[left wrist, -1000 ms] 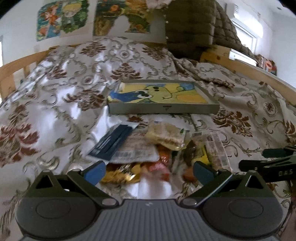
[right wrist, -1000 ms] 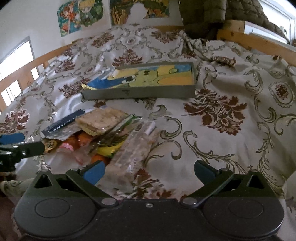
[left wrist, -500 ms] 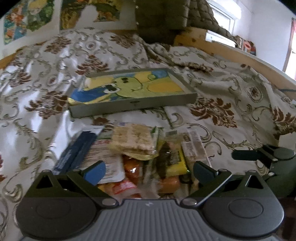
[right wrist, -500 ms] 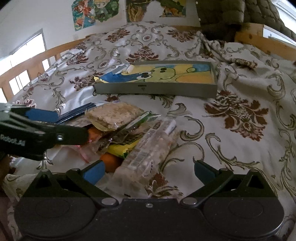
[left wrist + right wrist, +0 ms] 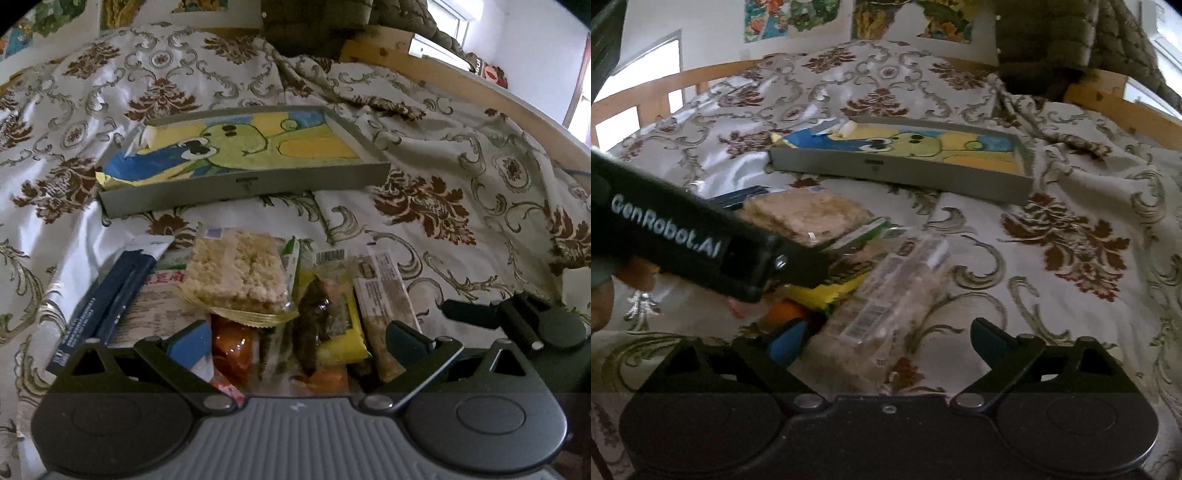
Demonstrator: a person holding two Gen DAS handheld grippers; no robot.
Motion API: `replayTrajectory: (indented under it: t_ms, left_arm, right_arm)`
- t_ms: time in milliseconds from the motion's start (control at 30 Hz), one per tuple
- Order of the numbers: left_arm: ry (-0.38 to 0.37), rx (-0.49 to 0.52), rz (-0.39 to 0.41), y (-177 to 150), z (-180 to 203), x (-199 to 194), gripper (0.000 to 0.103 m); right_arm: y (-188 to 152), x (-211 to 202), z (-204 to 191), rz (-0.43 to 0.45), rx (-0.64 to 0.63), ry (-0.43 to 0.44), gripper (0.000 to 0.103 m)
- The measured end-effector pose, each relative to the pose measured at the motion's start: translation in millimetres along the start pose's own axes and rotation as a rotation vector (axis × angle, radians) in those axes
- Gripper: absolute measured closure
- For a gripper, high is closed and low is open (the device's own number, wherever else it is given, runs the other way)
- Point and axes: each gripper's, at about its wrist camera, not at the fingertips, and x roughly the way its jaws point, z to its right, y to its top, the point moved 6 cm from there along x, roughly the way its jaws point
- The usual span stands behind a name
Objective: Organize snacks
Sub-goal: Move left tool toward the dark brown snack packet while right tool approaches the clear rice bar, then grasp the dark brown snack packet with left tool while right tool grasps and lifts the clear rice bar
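A pile of wrapped snacks lies on the bedspread: a rice crisp square (image 5: 236,269), a dark blue packet (image 5: 107,306), a yellow packet (image 5: 336,328), orange sweets (image 5: 232,347) and a long clear-wrapped bar (image 5: 384,295), also in the right wrist view (image 5: 886,302). A grey tray (image 5: 243,188) with a cartoon lining lies beyond the pile (image 5: 897,173). My left gripper (image 5: 295,339) is open, low over the pile's near side. My right gripper (image 5: 886,339) is open, its fingers either side of the long bar's near end. The left gripper's body (image 5: 701,247) crosses the right view.
A patterned bedspread (image 5: 443,206) covers the bed. A wooden bed rail (image 5: 480,88) runs along the right and far sides. A dark quilted cushion (image 5: 1052,44) leans at the head. Posters (image 5: 798,18) hang on the wall.
Both grippers have moved closer to the snack pile and to each other. The left gripper now reaches over the pile in the right wrist view. Both stay open.
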Motion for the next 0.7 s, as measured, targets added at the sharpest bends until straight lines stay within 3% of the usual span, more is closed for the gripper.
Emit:
replayTrajectory:
  t_ms: [233, 500, 700]
  left_arm:
    - [-0.011, 0.02, 0.003, -4, 4, 2, 0.001]
    - [-0.092, 0.102, -0.016, -2, 23, 7, 0.002]
    - [-0.157, -0.049, -0.086, 1, 7, 28, 0.01]
  right_arm:
    - [0, -5, 28, 0.016, 0.047, -0.154, 0.023]
    - [0, -3, 50, -0.004, 0.131, -0.147, 0.024]
    - [-1, -3, 55, -0.008, 0.159, -0.132, 0.026]
